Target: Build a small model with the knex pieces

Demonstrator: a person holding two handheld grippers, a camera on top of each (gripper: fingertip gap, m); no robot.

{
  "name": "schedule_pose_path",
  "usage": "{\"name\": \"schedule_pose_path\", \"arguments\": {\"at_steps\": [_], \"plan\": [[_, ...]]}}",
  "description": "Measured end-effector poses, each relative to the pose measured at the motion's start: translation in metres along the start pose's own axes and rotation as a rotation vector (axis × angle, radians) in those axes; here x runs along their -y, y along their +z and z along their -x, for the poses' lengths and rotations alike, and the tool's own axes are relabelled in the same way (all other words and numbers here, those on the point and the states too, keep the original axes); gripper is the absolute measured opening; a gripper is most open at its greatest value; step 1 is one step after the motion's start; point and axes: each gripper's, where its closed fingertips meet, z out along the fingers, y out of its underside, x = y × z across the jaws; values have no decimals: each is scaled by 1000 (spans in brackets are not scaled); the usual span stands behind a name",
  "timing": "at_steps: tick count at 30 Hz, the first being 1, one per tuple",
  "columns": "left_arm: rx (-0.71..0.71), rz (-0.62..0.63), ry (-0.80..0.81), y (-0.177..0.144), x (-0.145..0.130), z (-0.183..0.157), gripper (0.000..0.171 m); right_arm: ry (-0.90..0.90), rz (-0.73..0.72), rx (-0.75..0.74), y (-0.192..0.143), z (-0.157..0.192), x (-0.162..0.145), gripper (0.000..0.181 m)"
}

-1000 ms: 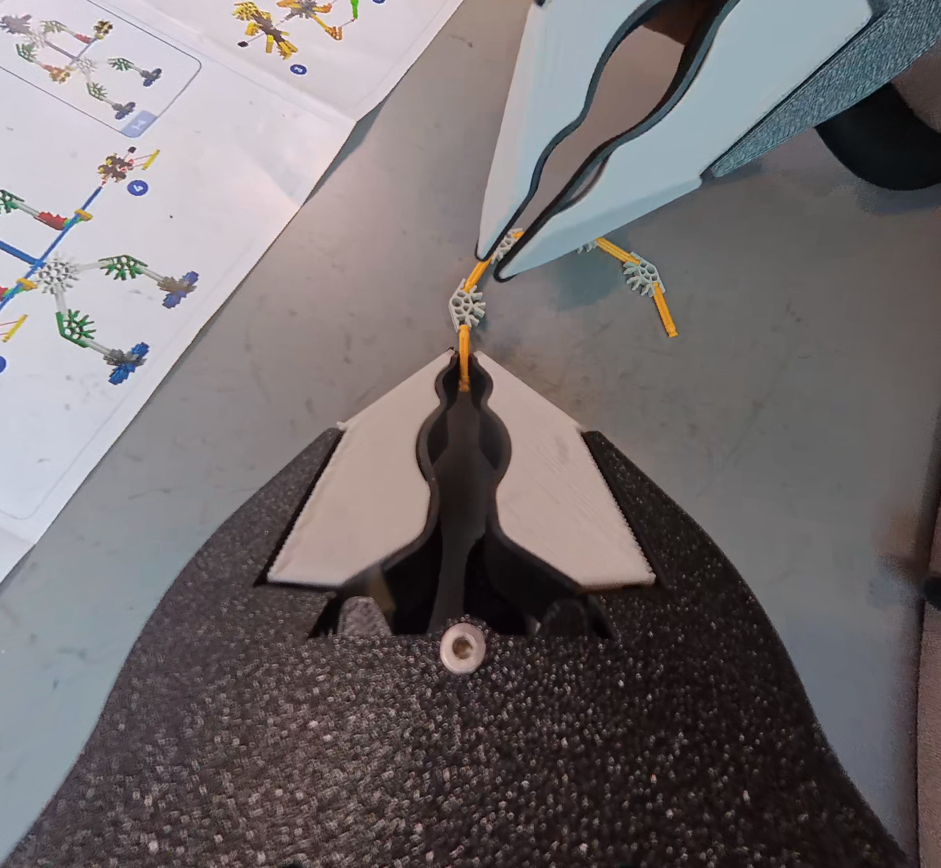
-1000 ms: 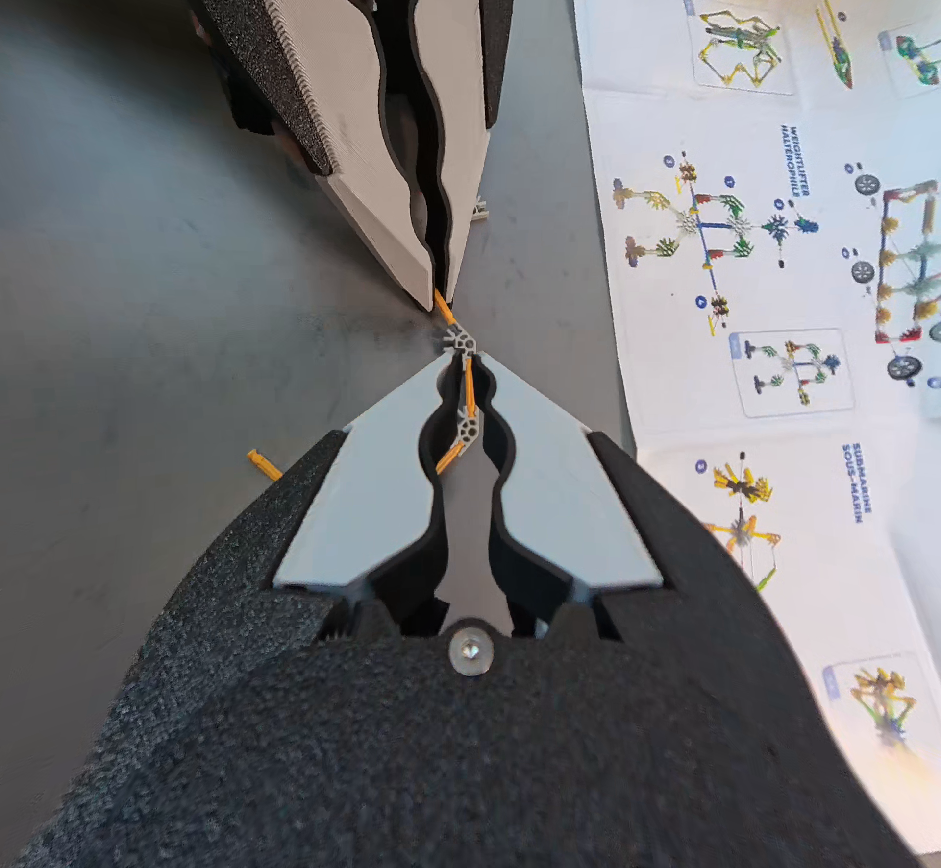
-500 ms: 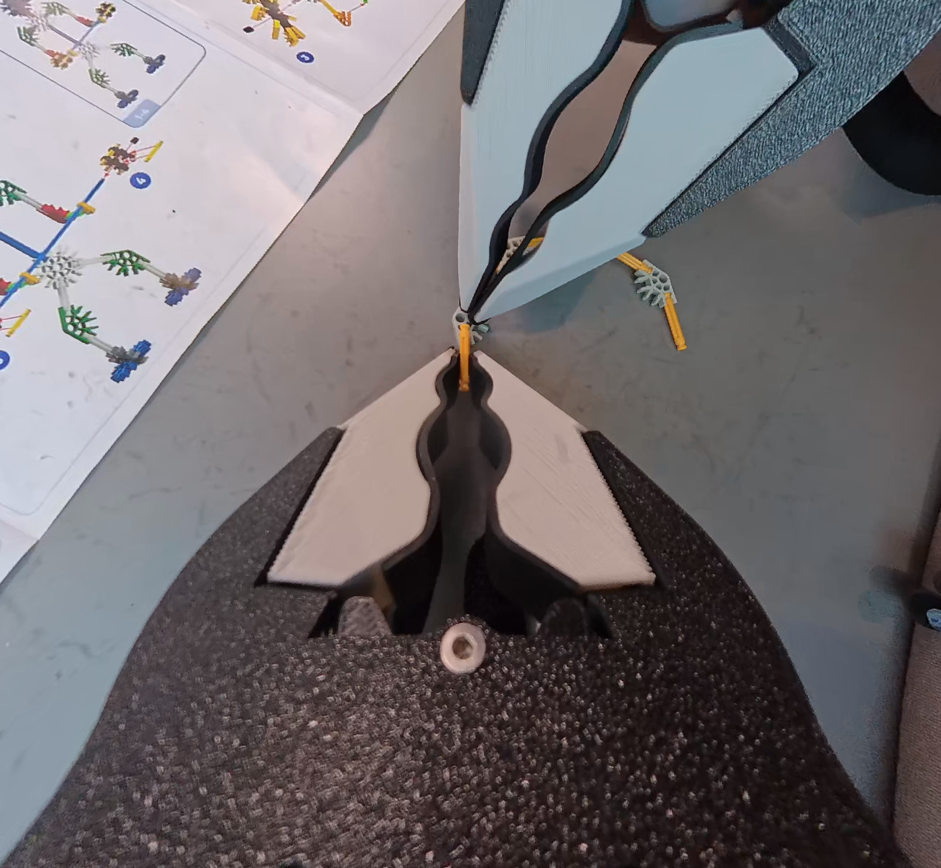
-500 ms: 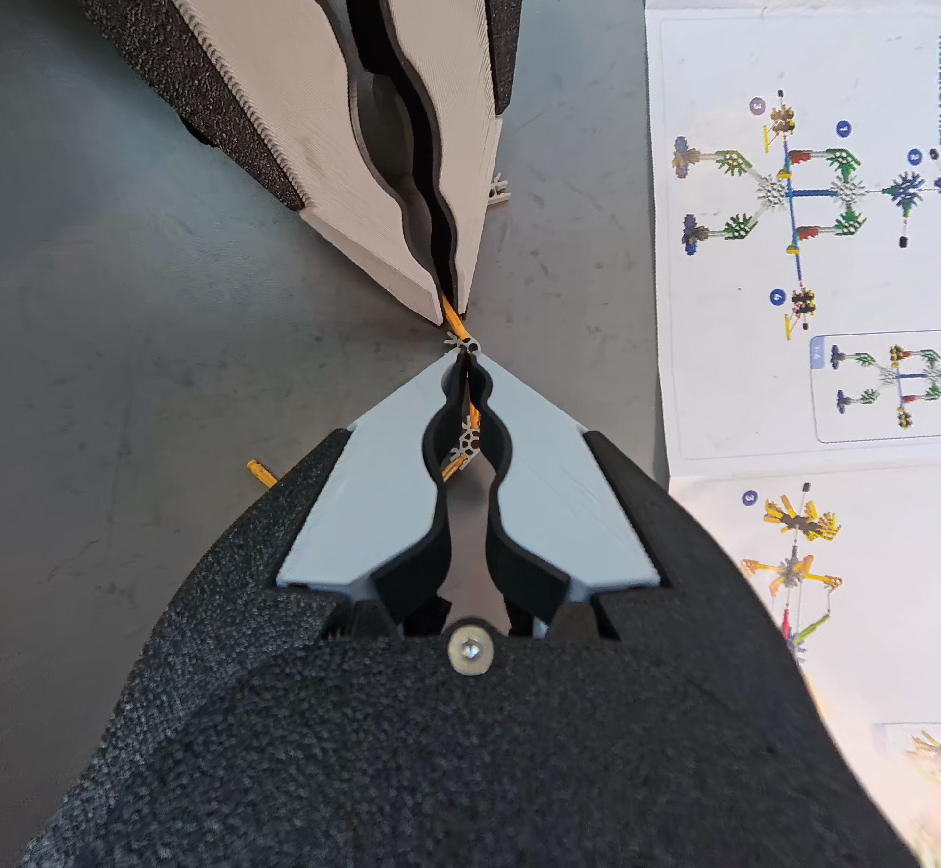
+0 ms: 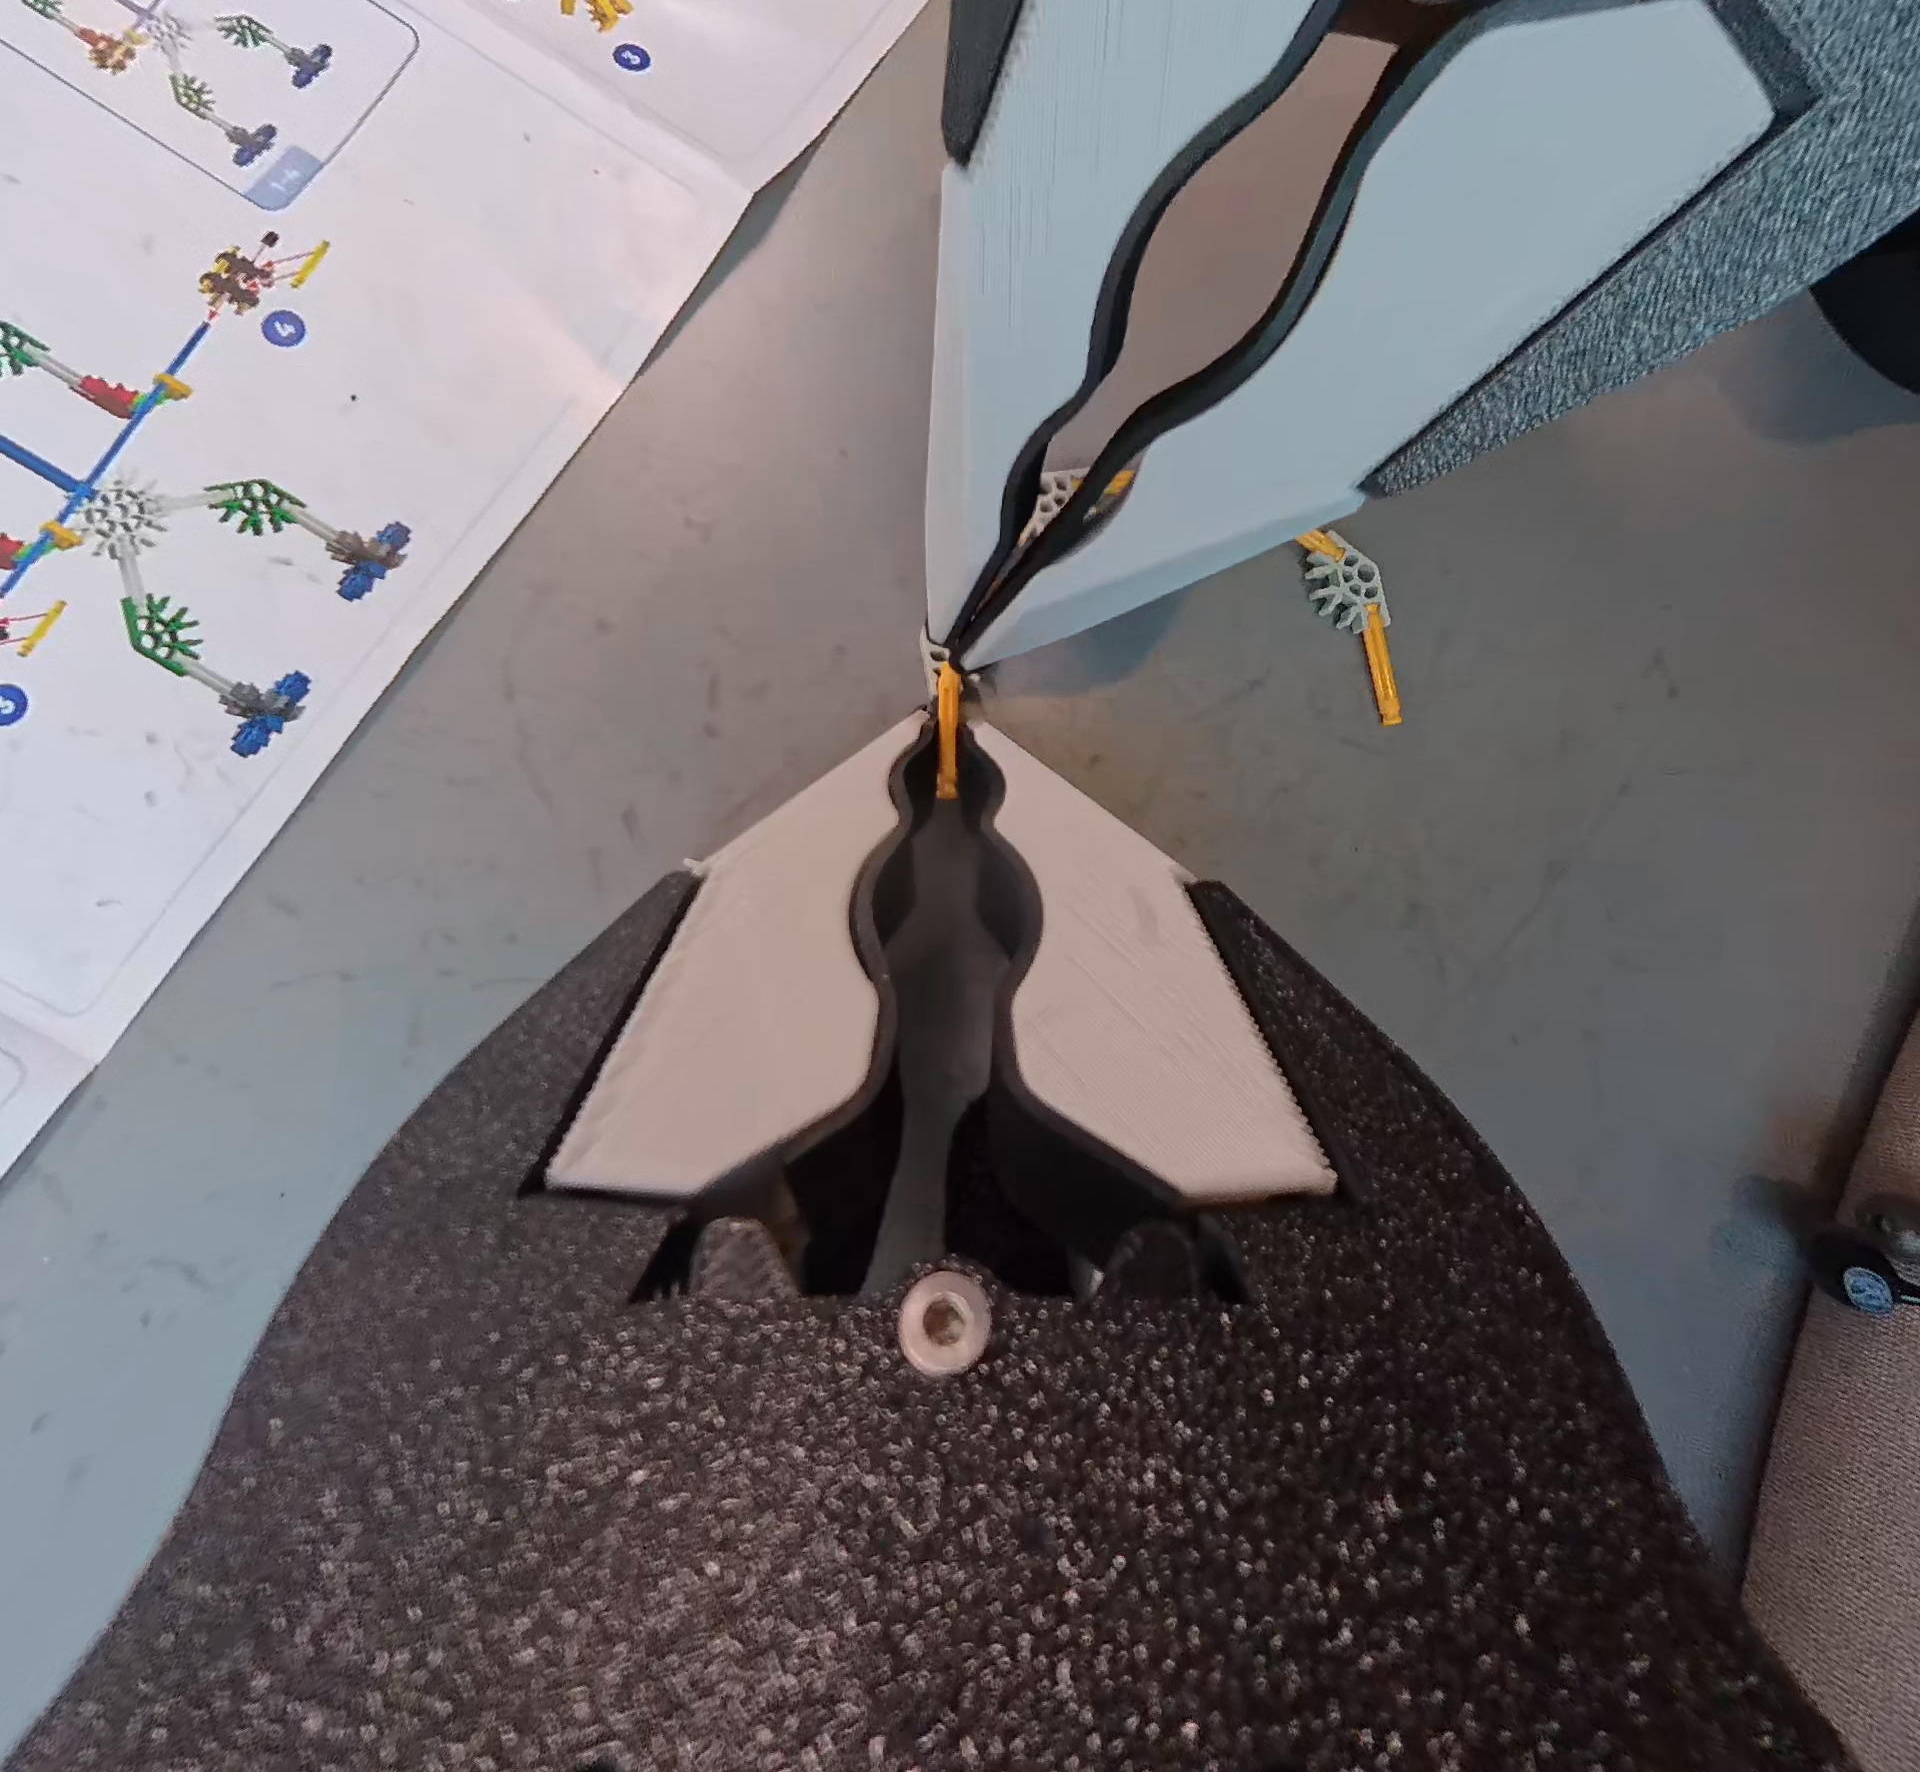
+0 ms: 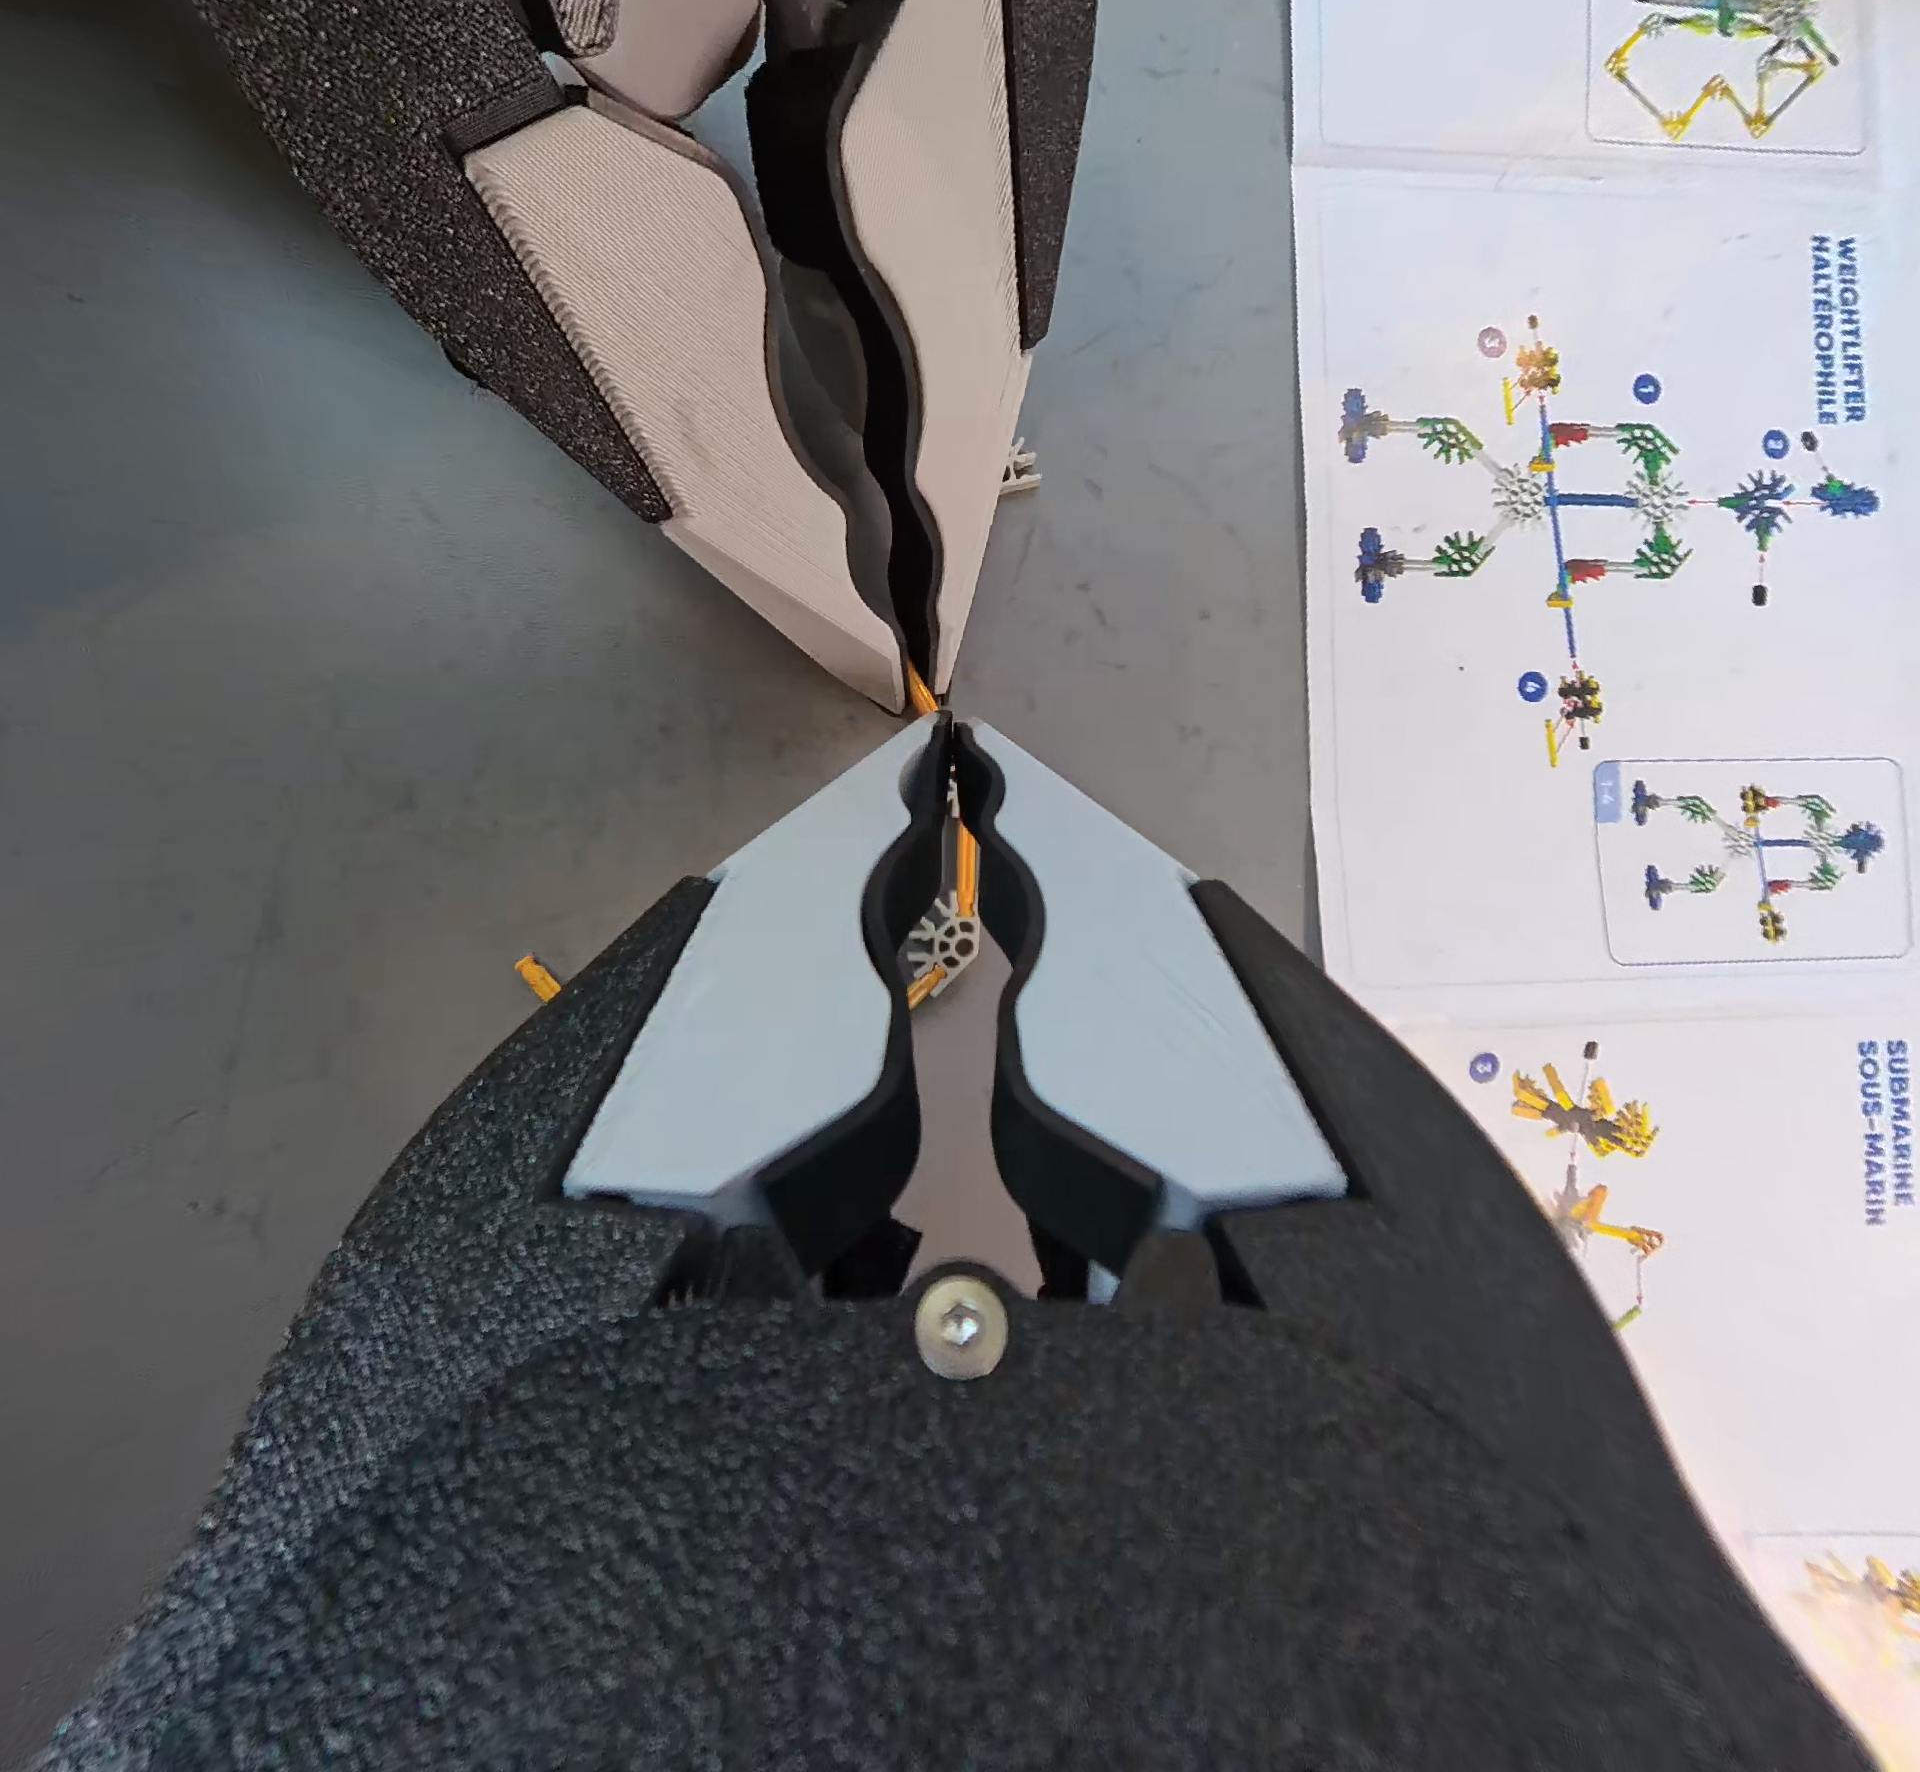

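My left gripper (image 5: 948, 720), with pale grey fingers, is shut on a short yellow rod (image 5: 948, 735) that sticks out of its tips. My right gripper (image 6: 948, 727), with light blue fingers, is shut on a chain of yellow rods (image 6: 966, 865) and grey toothed connectors (image 6: 940, 943). The two grippers meet tip to tip just above the grey table. The chain's end connector (image 5: 938, 654) sits at the rod's tip, mostly hidden. The chain's far end, a grey connector (image 5: 1345, 584) with a yellow rod (image 5: 1380, 673), hangs behind the right gripper (image 5: 954, 652). The left gripper also shows in the right wrist view (image 6: 923, 683).
A white instruction sheet (image 5: 312, 268) with coloured model pictures lies on the grey table (image 5: 1558, 891); it is to the right in the right wrist view (image 6: 1610, 995). A small white connector (image 6: 1020, 467) lies behind the left gripper. A yellow rod end (image 6: 537, 976) pokes out beside my right gripper. My two grippers' fingertips are within a few centimetres of each other.
The two grippers have come together tip to tip. The grey connector that showed between them is now almost hidden at the right gripper's tips. Both stay shut.
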Motion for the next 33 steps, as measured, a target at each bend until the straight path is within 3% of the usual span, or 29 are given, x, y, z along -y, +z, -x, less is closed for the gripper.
{"name": "schedule_pose_path", "arguments": {"at_steps": [9, 11, 17, 33], "plan": [[24, 3, 20, 0, 0, 0, 4, -17, 62, 8, 9, 3, -4, 0], [-4, 13, 30, -3, -2, -4, 12, -21, 74, 3, 9, 3, -5, 0], [-9, 6, 24, -9, -6, 0, 2, -26, 131, 46, 11, 4, -3, 0], [-127, -55, -68, -12, -10, 5, 2, -14, 314, 163, 16, 5, 1, 0]]}}
